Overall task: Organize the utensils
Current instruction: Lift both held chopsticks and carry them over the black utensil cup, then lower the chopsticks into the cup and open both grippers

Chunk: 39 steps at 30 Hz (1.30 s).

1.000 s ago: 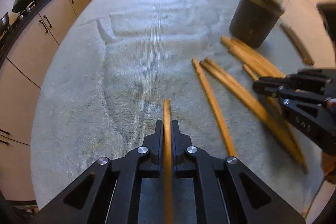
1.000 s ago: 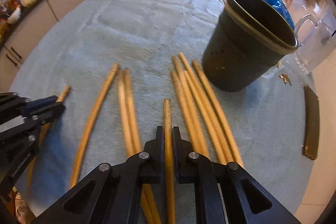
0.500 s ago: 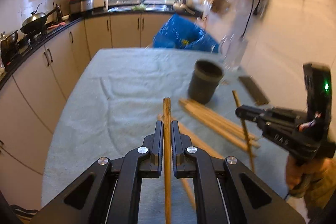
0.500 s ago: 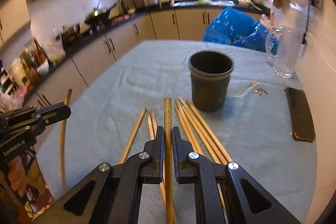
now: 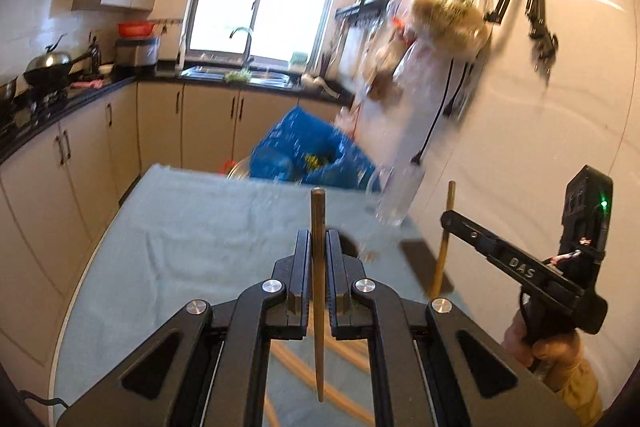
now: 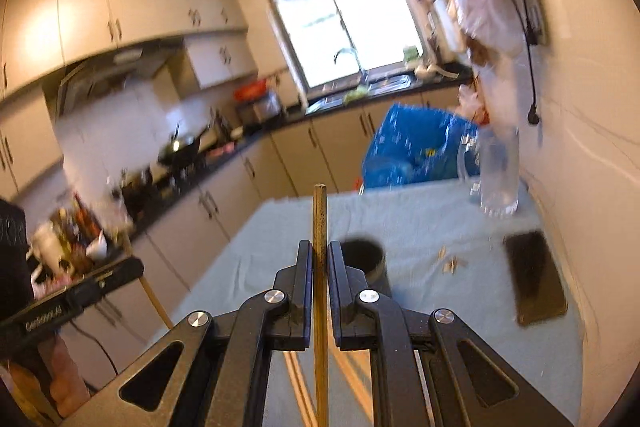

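The left gripper [image 5: 318,247] and the right gripper [image 6: 320,259] look like matt black plastic with shiny round metal bolts [image 5: 270,285]. Each clamps a smooth, dull wooden chopstick [image 5: 318,267] [image 6: 320,267]. The table [image 5: 192,239] wears a pale blue-green cloth with a soft, towel-like weave. The cup [image 6: 364,259] is matt and dark. The jug [image 6: 498,171] is clear, glassy. The phone [image 6: 534,277] has a glossy dark face. The bag [image 6: 416,147] is shiny blue plastic. The wall [image 5: 540,107] is smooth and glossy.
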Motion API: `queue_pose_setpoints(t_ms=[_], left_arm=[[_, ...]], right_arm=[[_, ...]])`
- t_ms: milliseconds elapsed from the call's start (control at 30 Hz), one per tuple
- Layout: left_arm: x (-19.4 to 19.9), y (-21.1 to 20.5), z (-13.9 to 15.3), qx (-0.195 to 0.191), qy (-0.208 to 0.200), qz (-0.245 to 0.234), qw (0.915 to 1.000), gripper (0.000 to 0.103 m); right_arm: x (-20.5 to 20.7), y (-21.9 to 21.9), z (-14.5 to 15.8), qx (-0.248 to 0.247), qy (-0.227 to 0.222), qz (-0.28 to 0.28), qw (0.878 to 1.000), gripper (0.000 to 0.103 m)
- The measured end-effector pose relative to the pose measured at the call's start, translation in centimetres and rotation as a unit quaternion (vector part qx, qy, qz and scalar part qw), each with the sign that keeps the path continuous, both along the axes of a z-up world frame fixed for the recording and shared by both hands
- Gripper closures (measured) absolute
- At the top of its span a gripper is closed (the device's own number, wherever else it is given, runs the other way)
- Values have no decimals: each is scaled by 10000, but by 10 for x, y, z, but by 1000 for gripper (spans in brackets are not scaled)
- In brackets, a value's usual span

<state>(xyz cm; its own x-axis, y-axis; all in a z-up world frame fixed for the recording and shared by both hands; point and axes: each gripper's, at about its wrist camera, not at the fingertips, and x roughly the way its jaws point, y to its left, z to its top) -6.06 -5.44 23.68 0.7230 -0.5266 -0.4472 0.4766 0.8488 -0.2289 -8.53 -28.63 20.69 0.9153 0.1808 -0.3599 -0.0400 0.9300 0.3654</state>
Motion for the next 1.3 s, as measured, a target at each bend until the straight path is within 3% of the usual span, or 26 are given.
queue_pose_setpoints(t_ms=[233,433,567,767,900,1000,1133,1300], left_arm=[[48,-36,46,-182,-480,78,9987,97],[99,-75,56,-139,-828,327,9959,97],[139,-100,29,-63,-365,289,9989,97],[173,-112,-22,257,339,323,9986,97],[175,-108,-41,273,648,362,9969,96],[166,-104,-41,360,625,347,9968,88],[145,-90,-29,345,414,477,9974,64],[115,-64,-12,332,255,551,9976,62]], right_arm=[[49,-23,41,295,-576,-477,9968,95],[97,-40,46,352,-855,-981,9909,95],[124,-48,23,421,-713,-1173,9896,95],[143,-47,-27,306,-123,-996,9945,95],[145,-47,-50,265,202,-894,9954,94],[142,-50,-58,287,313,-941,9947,93],[134,-51,-55,315,323,-925,9947,73],[111,-45,-38,133,191,-883,9958,70]])
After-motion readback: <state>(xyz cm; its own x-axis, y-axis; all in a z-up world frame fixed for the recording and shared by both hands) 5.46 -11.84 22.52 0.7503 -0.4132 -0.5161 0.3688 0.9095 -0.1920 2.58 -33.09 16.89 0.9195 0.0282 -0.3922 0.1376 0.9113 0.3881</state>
